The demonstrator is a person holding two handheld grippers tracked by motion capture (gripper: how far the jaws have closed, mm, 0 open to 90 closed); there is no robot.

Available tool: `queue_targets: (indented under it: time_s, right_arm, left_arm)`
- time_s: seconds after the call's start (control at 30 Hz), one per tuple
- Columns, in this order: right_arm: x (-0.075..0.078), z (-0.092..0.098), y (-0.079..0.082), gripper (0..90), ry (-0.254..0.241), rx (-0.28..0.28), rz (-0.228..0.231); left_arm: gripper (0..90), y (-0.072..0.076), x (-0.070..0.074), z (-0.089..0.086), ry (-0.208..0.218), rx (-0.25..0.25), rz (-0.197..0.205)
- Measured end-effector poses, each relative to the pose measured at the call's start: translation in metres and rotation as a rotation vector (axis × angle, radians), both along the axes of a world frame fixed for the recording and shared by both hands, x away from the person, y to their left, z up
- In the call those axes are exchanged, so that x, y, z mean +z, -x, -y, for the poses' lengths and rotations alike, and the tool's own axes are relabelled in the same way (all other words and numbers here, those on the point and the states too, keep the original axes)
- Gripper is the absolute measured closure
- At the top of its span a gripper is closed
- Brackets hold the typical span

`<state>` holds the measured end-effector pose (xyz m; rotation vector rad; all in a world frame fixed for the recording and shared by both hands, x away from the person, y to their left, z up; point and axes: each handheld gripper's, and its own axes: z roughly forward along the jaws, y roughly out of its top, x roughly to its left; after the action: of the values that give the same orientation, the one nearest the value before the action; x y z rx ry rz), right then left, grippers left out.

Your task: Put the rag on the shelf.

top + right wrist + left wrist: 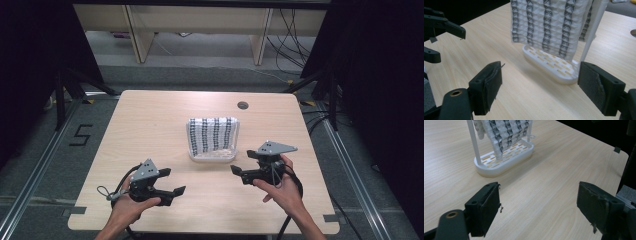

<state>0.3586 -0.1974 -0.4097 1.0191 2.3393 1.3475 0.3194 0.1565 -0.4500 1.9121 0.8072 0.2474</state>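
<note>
A light wood-grain rectangular table (150,130) carries a white plastic rack with a slotted oval base (212,154) near its centre. A white waffle-textured cloth with dark grey stripes (212,132) hangs over the rack's top bar and drapes toward the base.

The left gripper (167,184) is held over the near-left part of the table, well apart from the rack. Its jaws stand wide apart and grip nothing. In the left gripper view (539,207), bare tabletop lies between the two black padded fingers (487,206); the rack base (506,157) and cloth (504,135) sit ahead of the jaws, toward the left finger's side.

The right gripper (241,162) is held over the near-right part of the table, near the rack's right end but not touching it. Its jaws are also spread wide and empty. In the right gripper view (539,85), the rack base (549,65) and hanging cloth (549,25) lie ahead of the fingers (490,85), beyond their tips. The left gripper (441,37) appears at the left edge of that view.
</note>
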Motion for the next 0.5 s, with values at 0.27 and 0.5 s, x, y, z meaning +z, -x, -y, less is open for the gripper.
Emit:
queue_targets:
  time_s: [0.27, 0.5]
  right_arm:
    - [-0.01, 0.004, 0.015, 20.5, -0.021, -0.018, -0.025]
    - [-0.021, 0.003, 0.023, 20.3, -0.013, 0.01, -0.007]
  left_arm:
    - [15.2, 0.012, -0.006, -0.001, -0.03, -0.013, 0.002]
    - [15.2, 0.021, -0.015, -0.001, -0.047, -0.031, 0.009]
